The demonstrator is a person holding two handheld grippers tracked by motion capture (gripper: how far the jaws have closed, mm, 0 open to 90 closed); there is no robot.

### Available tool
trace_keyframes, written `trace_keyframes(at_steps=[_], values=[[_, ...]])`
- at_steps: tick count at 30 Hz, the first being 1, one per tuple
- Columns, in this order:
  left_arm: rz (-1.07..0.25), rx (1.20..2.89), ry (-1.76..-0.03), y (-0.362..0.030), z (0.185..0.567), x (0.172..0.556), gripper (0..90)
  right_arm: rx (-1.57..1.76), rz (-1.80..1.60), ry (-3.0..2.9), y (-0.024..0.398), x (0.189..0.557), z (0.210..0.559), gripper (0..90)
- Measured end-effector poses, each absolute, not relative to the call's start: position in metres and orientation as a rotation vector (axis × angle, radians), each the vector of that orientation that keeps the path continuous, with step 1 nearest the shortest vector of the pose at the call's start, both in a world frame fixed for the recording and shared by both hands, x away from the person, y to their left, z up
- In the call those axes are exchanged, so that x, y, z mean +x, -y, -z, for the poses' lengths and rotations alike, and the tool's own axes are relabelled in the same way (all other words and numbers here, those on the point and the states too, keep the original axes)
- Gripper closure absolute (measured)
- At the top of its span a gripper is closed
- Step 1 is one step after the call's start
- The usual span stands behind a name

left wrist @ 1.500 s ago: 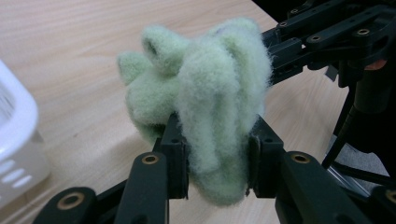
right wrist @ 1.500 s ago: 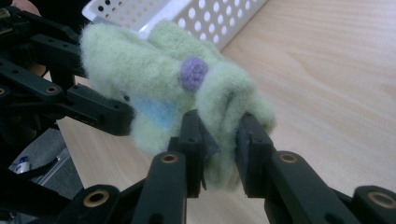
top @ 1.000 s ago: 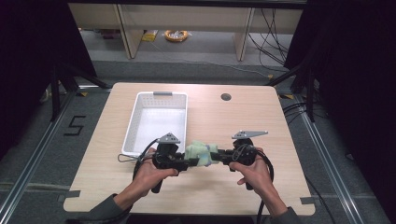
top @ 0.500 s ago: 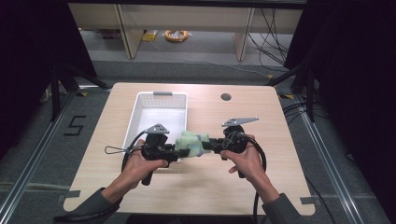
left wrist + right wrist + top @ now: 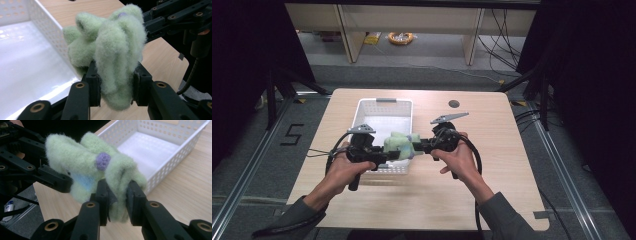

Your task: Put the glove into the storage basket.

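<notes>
Item: green fleece bundle (image 5: 399, 144), soft and folded, with a small purple tuft (image 5: 103, 160) and a pale blue patch (image 5: 85, 181). It is carried clear of the table (image 5: 492, 165), above the near end of the white perforated basket (image 5: 384, 107), between the two tools.

Left gripper (image 5: 116, 85): jaws are clamped on one thick fold of the bundle; the pile is squeezed between the pads.

Right gripper (image 5: 117, 195): jaws are clamped on the opposite fold, just below the purple tuft. In the high view the left gripper (image 5: 382, 156) and the right gripper (image 5: 419, 147) are seen facing each other across the bundle.

Step in hand, as judged: the bundle is being brought over the basket for placing inside.

Handling notes, as judged:
- Both grips are best kept firm until the bundle is well inside the walls; fleece compresses and may slip out.
- The two tools are best moved together, so that the folds are not pulled open.
- The bundle should be lowered past the near rim, since loose pile may catch on the perforated wall.
- Release is best made low over the basket floor, so that the bundle stays folded.
</notes>
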State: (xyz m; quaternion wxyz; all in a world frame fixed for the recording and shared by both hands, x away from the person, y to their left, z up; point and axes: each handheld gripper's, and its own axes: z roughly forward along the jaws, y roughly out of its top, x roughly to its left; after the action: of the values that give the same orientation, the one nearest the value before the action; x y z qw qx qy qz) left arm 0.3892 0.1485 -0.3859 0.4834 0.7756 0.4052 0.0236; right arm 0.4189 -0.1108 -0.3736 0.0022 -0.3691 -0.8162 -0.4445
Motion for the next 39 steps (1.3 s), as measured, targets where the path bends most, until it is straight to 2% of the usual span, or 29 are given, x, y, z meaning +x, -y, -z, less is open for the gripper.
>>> trace_keyframes(at_steps=[19, 39], values=[[-0.021, 1.879, -1.1, -0.2, 0.395, 0.417, 64.8, -1.147, 1.329, 2.561, 0.055, 0.45, 0.383, 74.4], [-0.002, 1.925, -1.165, -0.215, 0.422, 0.443, 64.6, -1.217, 1.241, 2.541, 0.03, 0.473, 0.41, 74.4]])
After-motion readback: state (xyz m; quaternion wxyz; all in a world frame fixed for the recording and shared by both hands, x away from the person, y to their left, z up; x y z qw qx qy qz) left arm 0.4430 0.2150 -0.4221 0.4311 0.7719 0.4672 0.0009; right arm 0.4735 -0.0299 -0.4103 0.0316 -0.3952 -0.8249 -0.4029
